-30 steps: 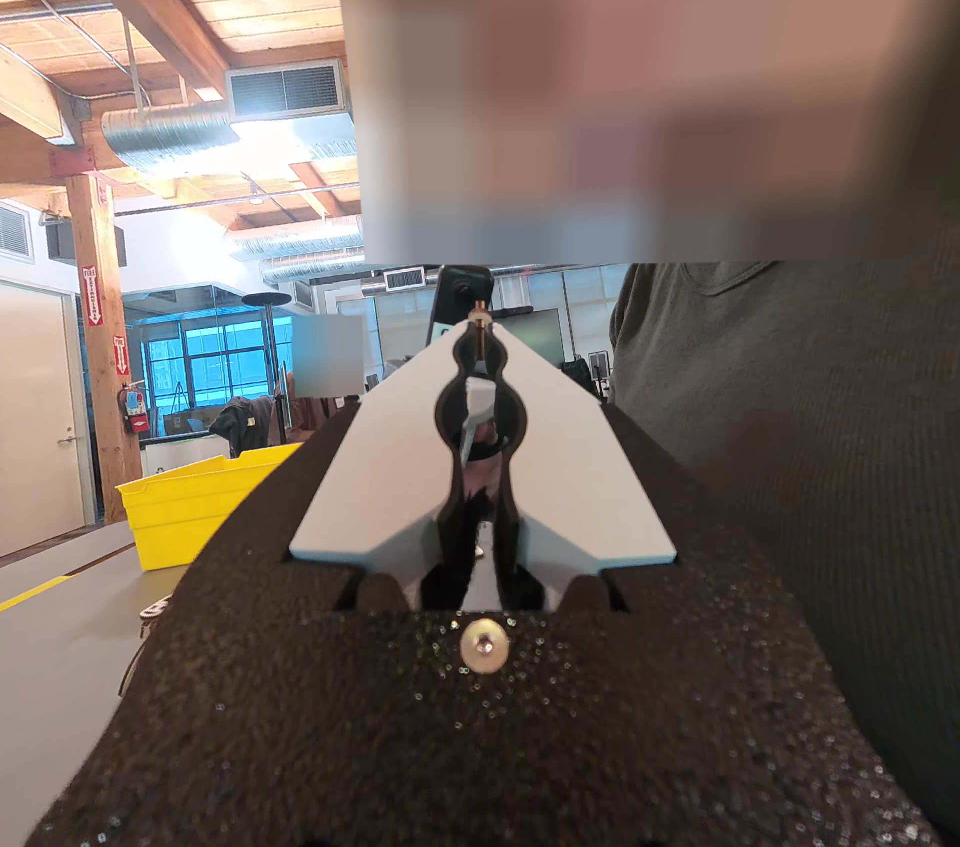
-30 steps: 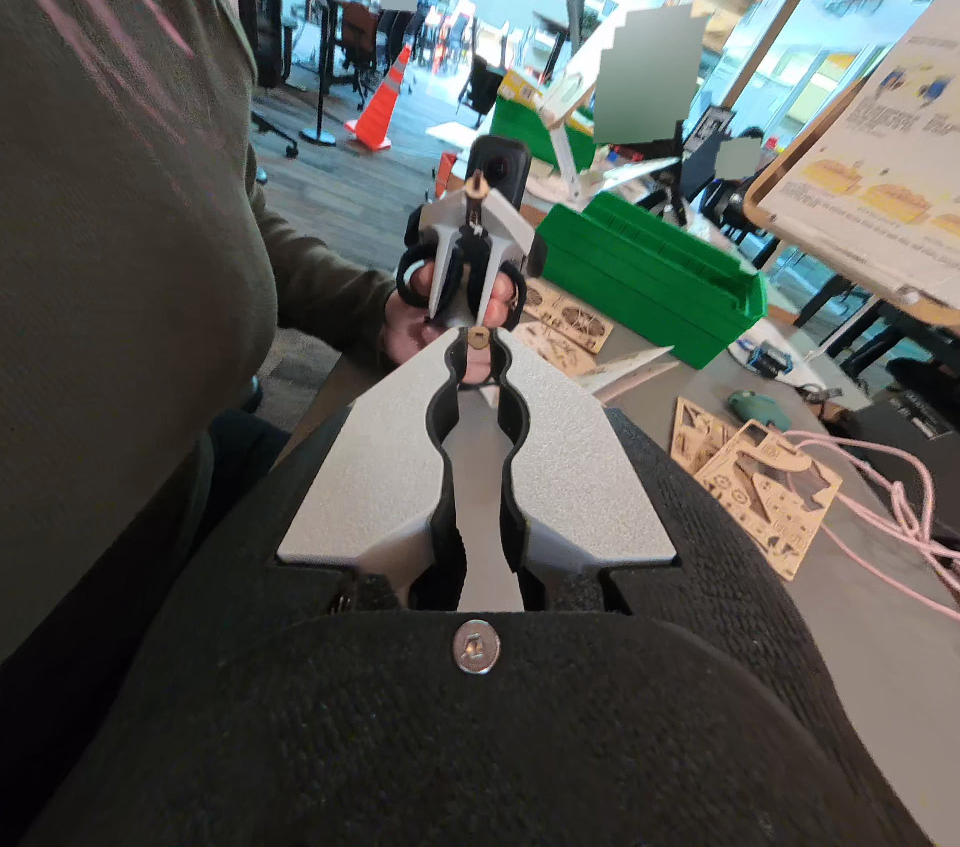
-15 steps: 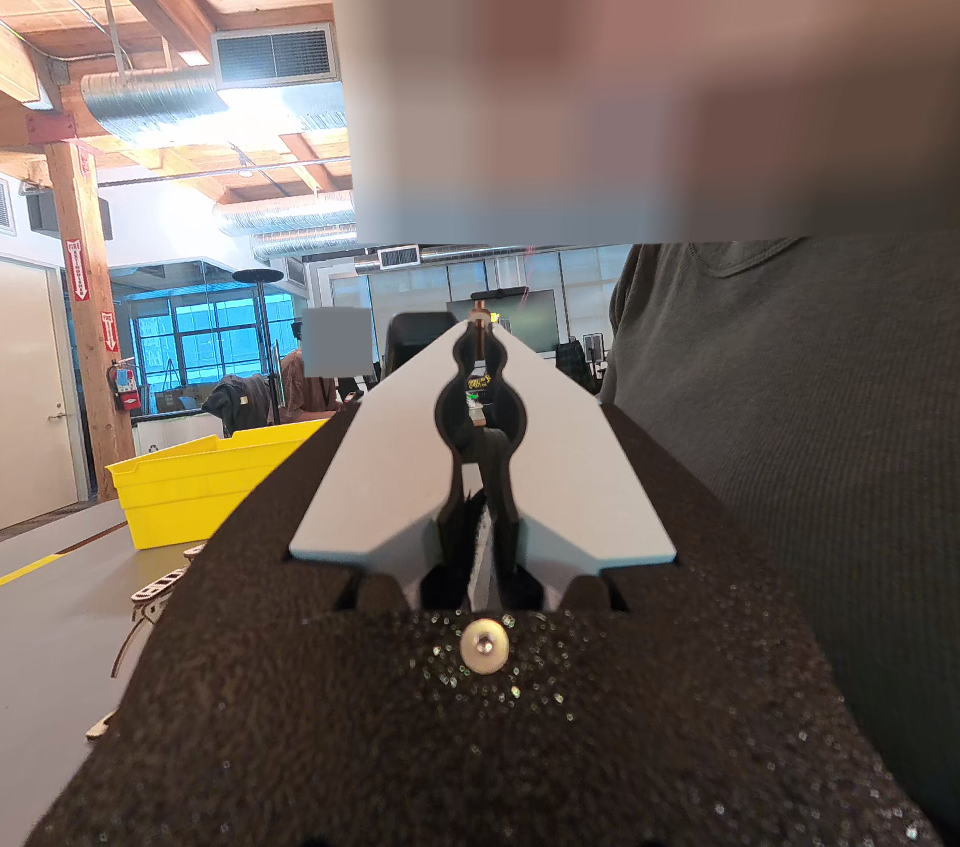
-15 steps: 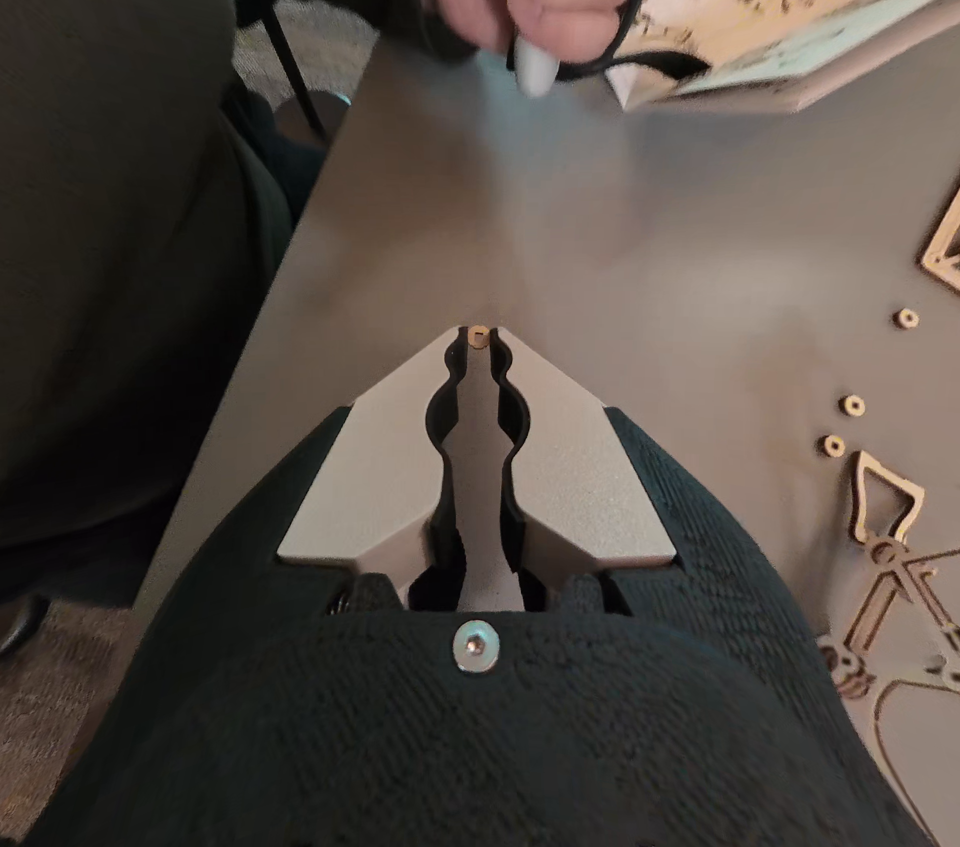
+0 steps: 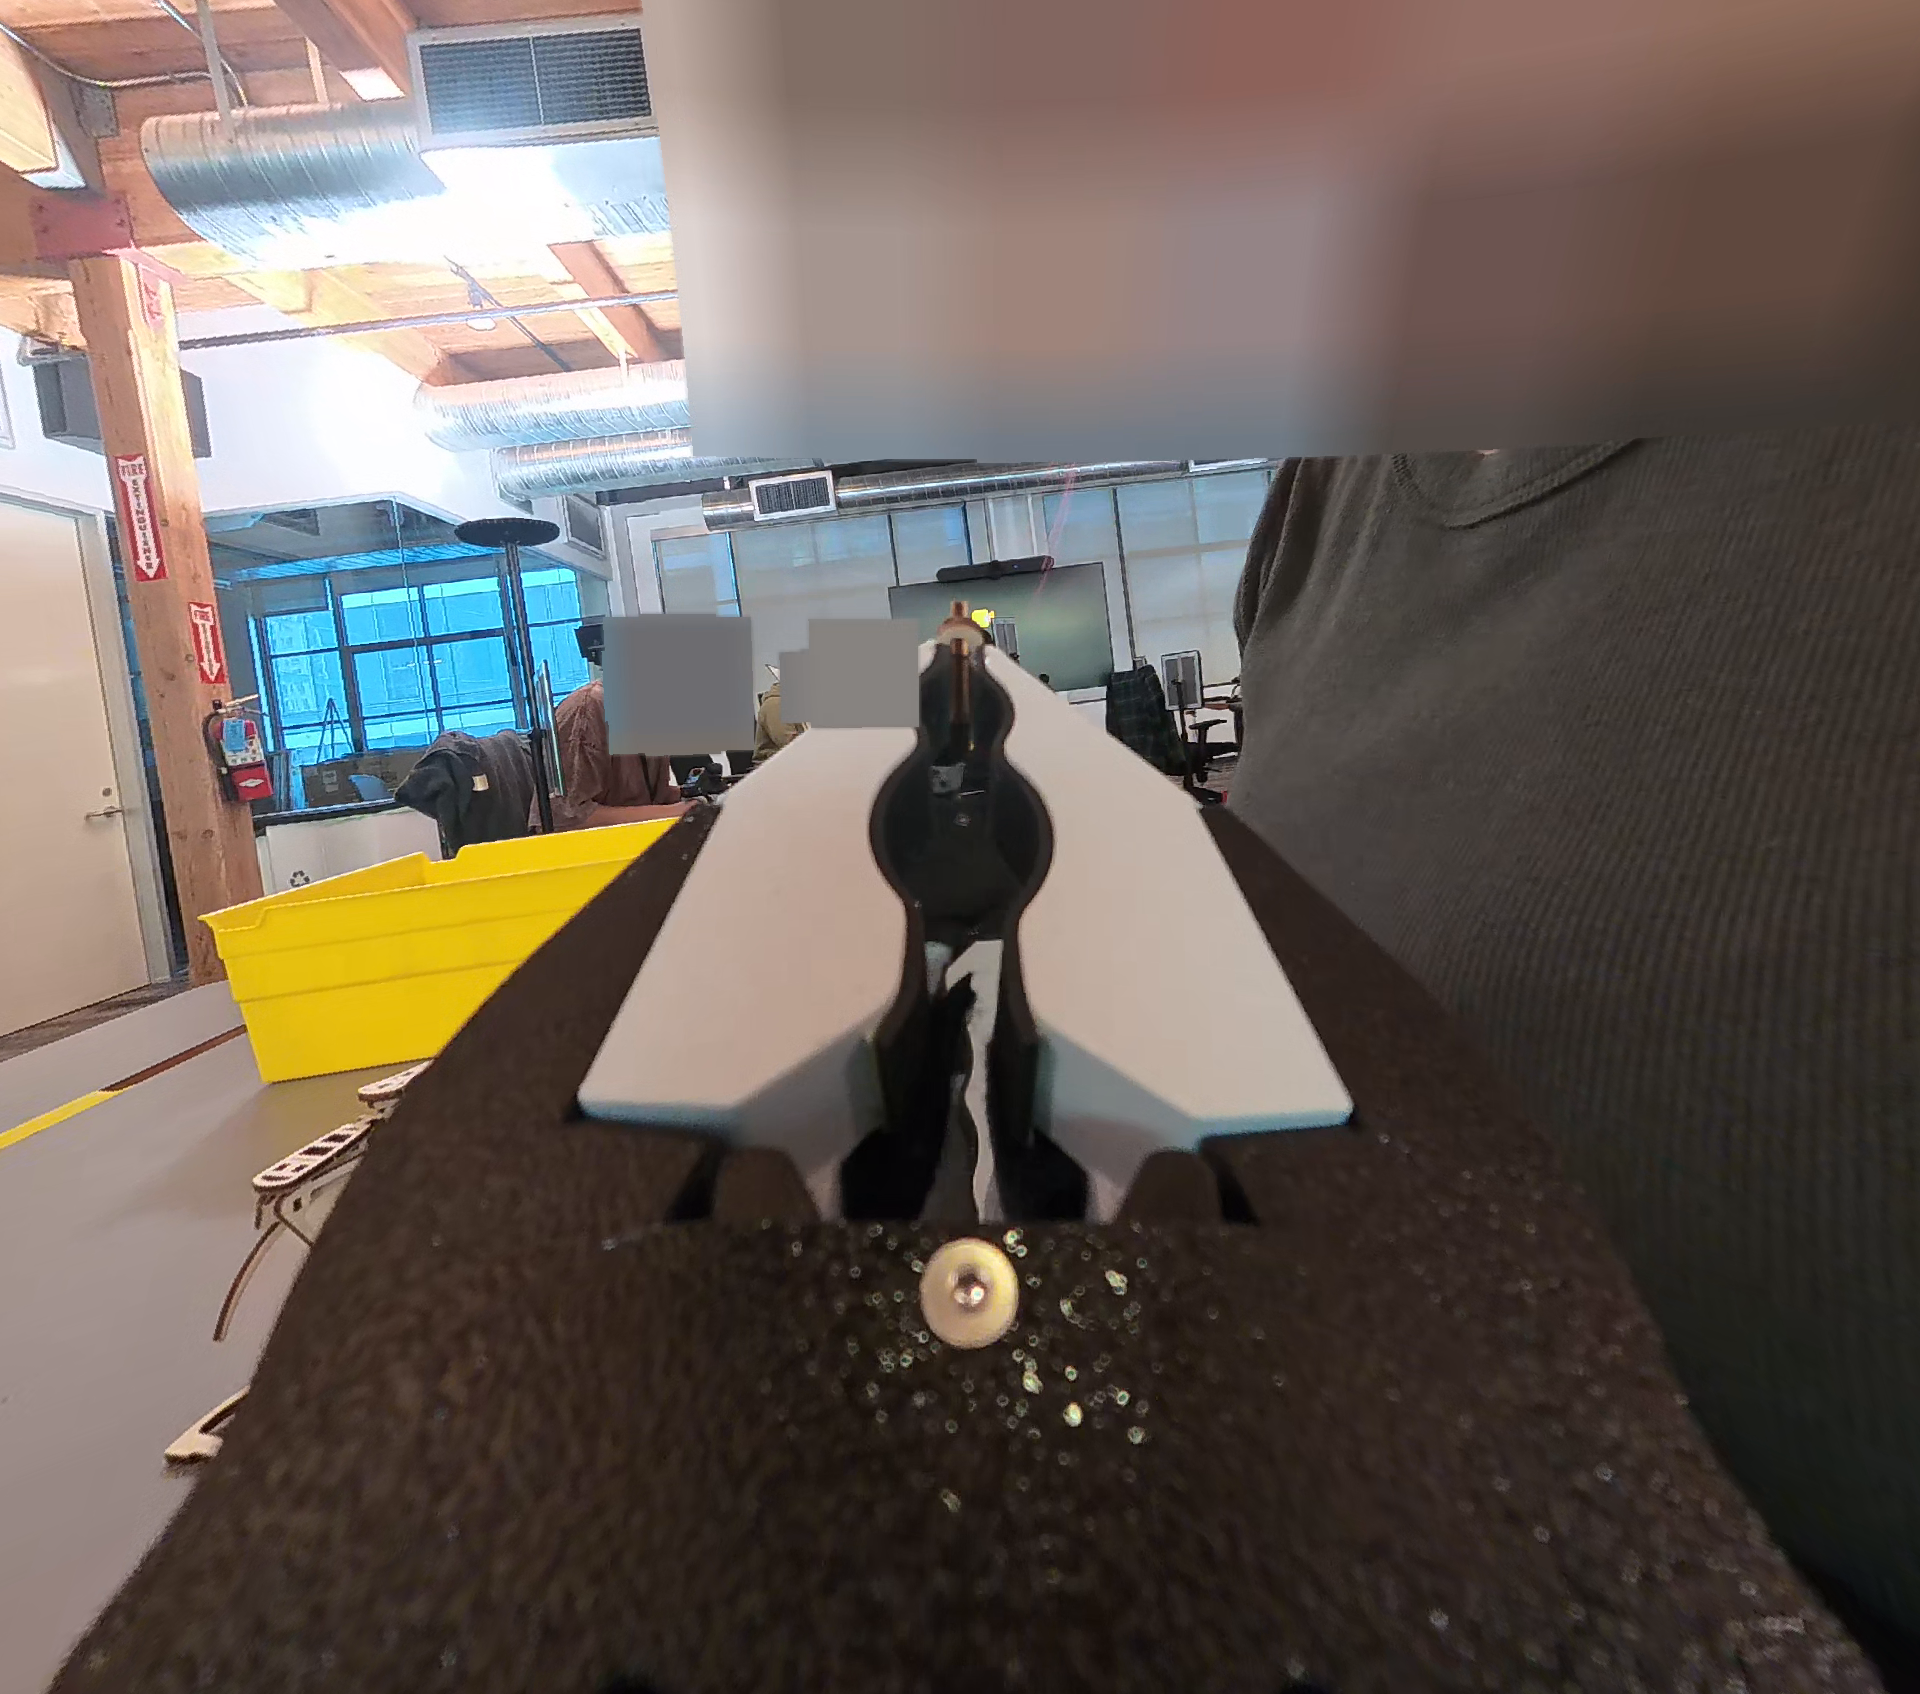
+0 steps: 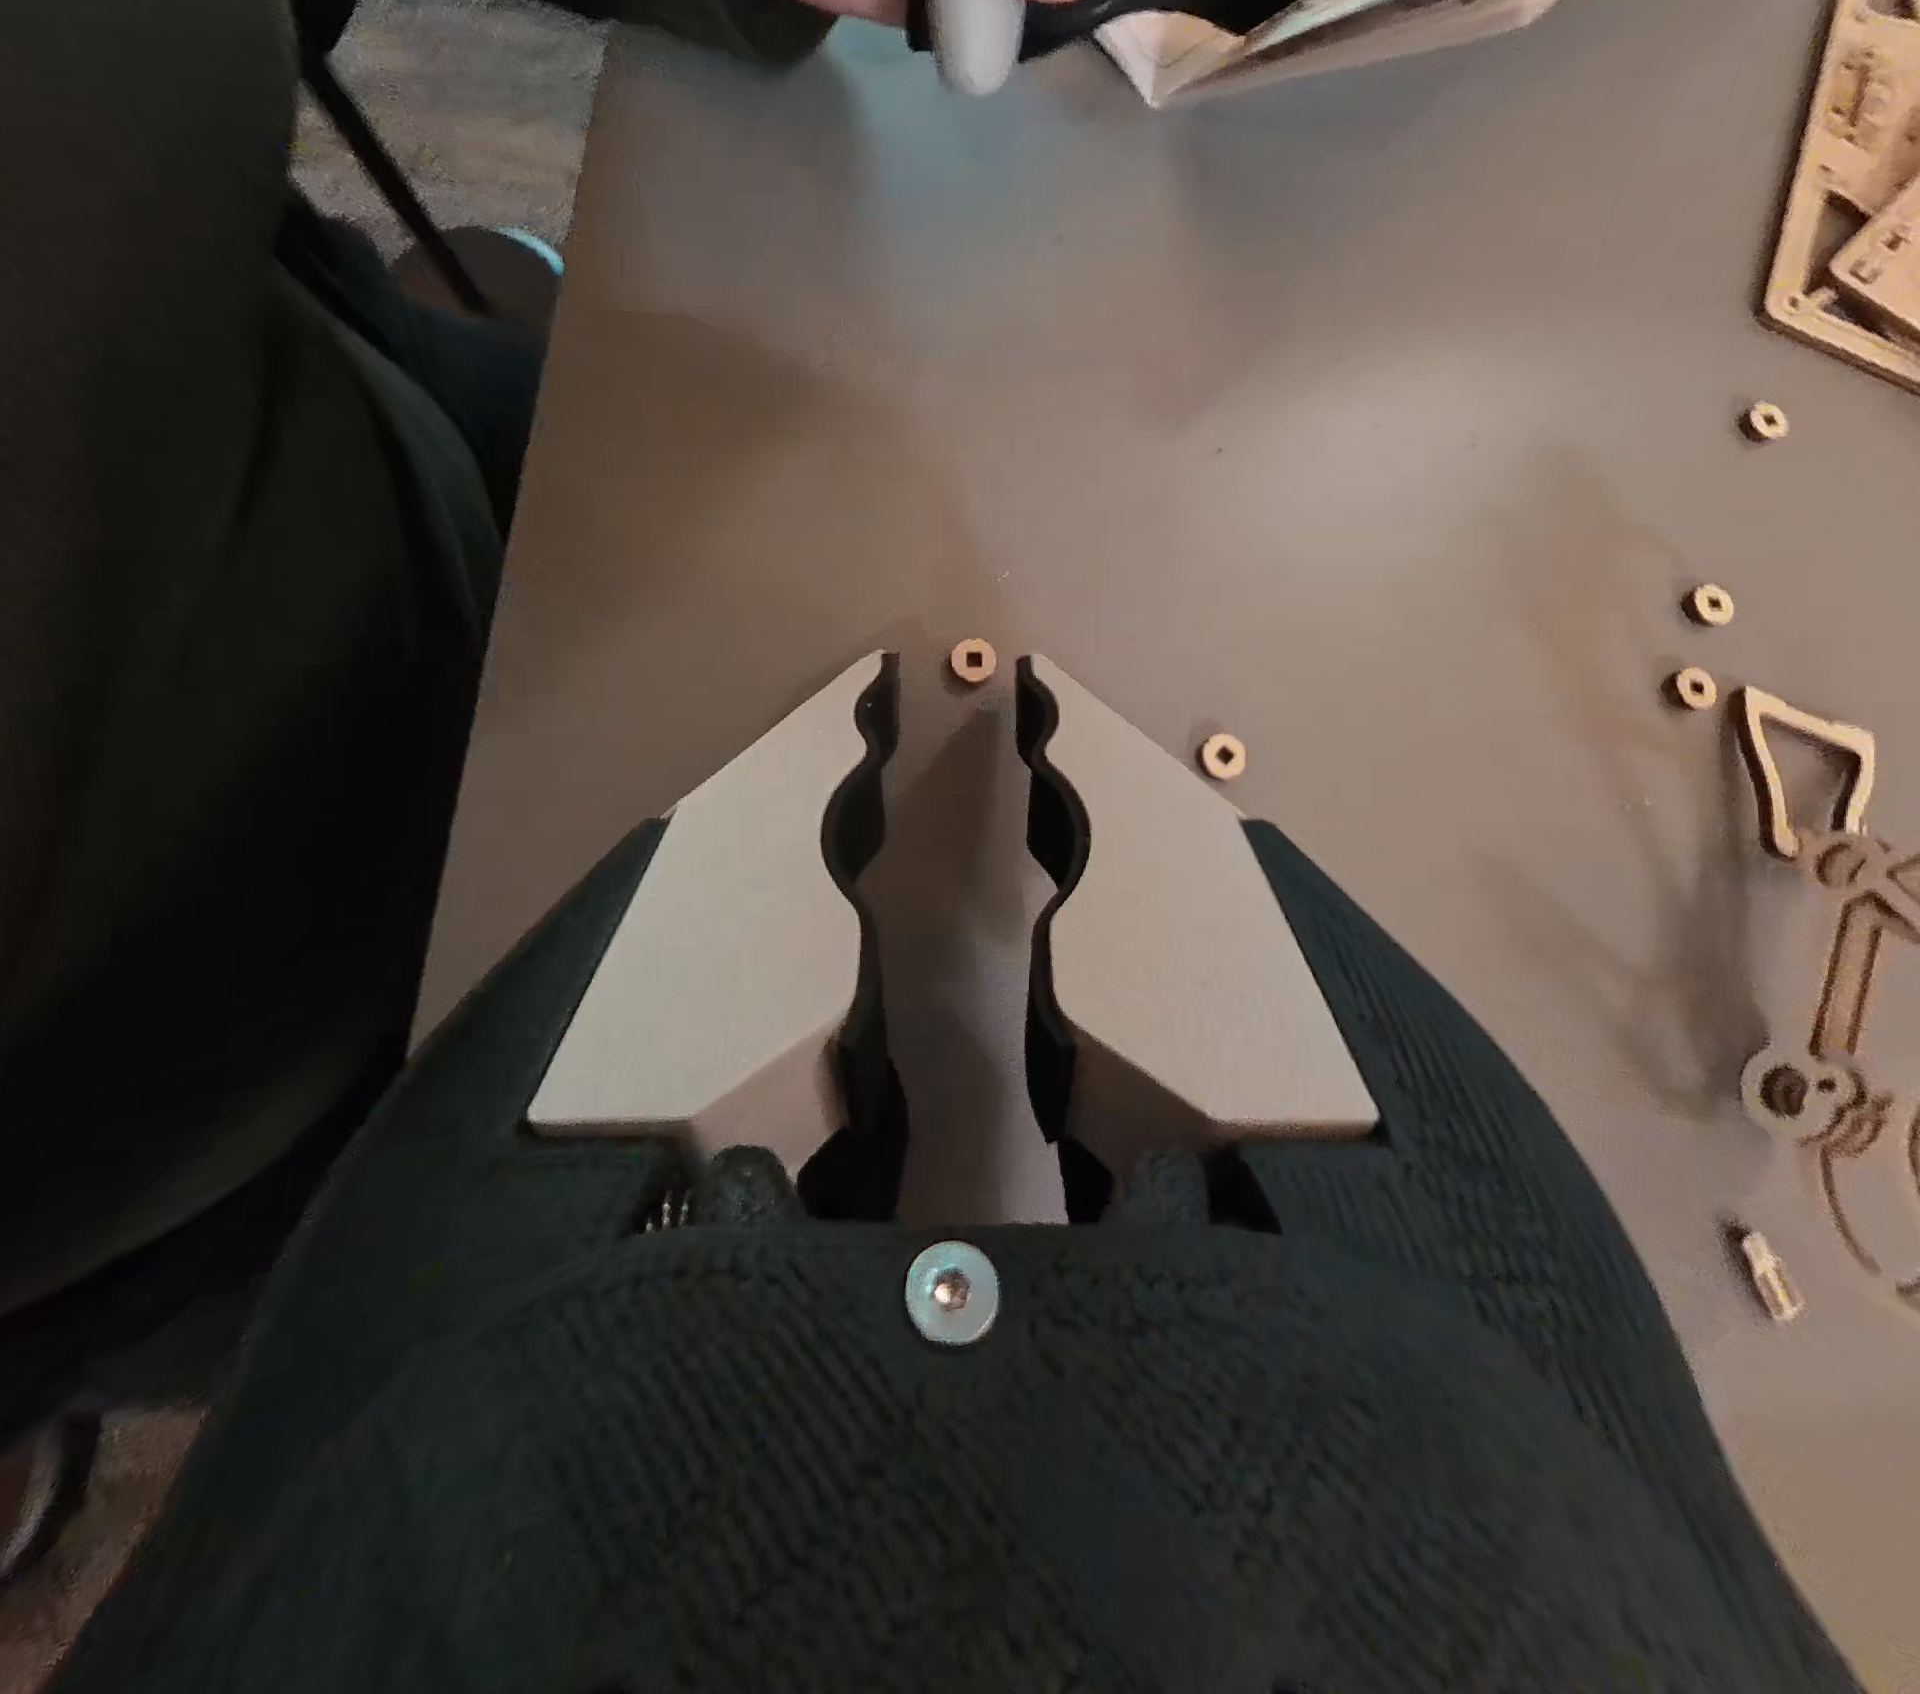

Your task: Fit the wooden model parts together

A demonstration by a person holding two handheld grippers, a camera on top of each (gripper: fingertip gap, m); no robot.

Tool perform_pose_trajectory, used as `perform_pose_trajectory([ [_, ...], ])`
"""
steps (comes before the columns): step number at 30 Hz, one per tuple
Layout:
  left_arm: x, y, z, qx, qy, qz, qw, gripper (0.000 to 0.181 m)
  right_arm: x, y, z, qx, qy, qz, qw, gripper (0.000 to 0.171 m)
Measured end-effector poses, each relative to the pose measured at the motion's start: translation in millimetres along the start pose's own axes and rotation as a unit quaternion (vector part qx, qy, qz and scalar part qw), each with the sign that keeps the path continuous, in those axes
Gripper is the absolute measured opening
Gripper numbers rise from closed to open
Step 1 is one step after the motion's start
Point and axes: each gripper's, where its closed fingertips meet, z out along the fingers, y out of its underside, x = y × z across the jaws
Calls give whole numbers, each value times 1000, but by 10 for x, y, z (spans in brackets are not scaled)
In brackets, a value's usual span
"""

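Right gripper (image 6: pixel 954 662) jaws parted, empty; small round wooden washer (image 6: pixel 972 660), square-holed, flat on matte grey table (image 6: pixel 1247 418) between tips. Left gripper (image 5: pixel 958 642) jaws pinched on thin wooden pin (image 5: pixel 958 668), upright.

The table (image 6: pixel 1299 418) is flat grey. Pale tan wooden rings (image 6: pixel 972 660) dot it, each with a dark square hole. Near its right edge lie light wood model parts (image 6: pixel 1813 771) with brown burnt outlines. A yellow bin (image 5: pixel 416 948) stands at the far edge. Both grippers — left (image 5: pixel 961 657), right (image 6: pixel 951 678) — wear black shells and light grey fingers.
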Motion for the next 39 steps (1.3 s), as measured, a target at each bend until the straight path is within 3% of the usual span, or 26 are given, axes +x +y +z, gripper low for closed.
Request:
perform_pose_trajectory([
  [1, 3, -1, 1, 0, 1, -1, 1000, 0, 22, 7, 3, 1, 15, 12, 1000, 22],
  [9, 16, 22, 17, -6, 5, -3, 1000, 0, 70, 10, 73, 19, 63, 61, 996, 21],
  [25, 19, 41, 27, -10, 8, -8, 1000, 0, 81, 81, -1, 18, 57, 125, 990, 15],
  [39, 0, 54, 27, -15, 2, -7, 1000, 0, 131, 84, 31, 22, 67, 114, 991, 7],
])
